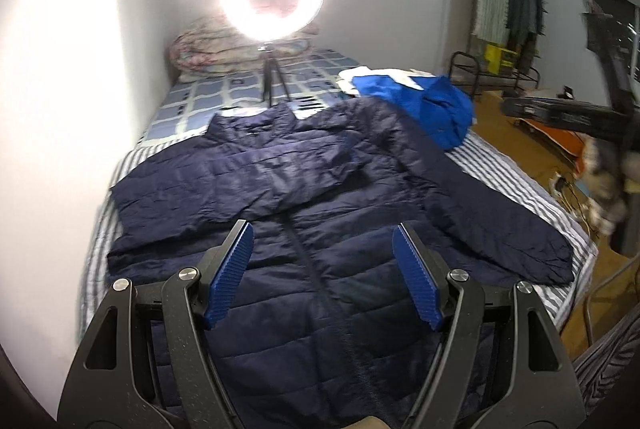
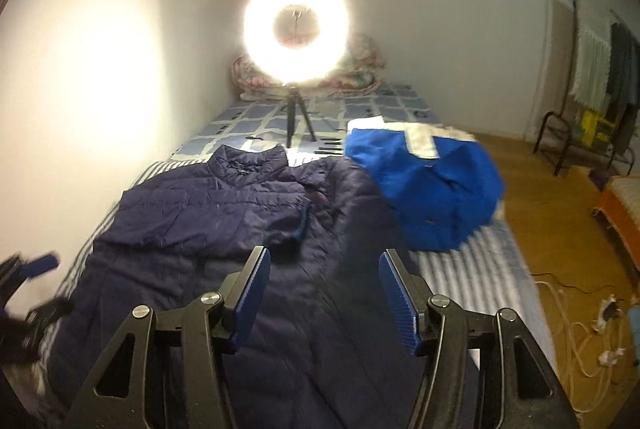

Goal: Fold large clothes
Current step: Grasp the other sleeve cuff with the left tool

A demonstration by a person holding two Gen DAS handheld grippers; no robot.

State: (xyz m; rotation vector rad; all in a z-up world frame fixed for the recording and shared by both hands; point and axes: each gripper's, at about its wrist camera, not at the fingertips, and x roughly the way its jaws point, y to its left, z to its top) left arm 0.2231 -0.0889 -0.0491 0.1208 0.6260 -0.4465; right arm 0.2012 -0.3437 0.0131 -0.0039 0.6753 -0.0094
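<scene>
A navy quilted jacket [image 1: 304, 181] lies flat on the bed, collar towards the far end, its left sleeve folded across the chest and its right sleeve stretched out towards the bed's right edge. It also shows in the right wrist view [image 2: 224, 229]. My left gripper [image 1: 323, 233] is open and empty above the jacket's lower front. My right gripper [image 2: 325, 257] is open and empty above the jacket's right side. The left gripper shows blurred at the left edge of the right wrist view [image 2: 28, 277].
A bright blue and white garment [image 2: 432, 181] lies heaped on the bed's right side beyond the jacket. A ring light on a tripod [image 2: 296, 41] stands mid-bed. A folded floral quilt [image 1: 224, 49] lies at the far end. Cables [image 2: 592, 333] lie on the wooden floor at right.
</scene>
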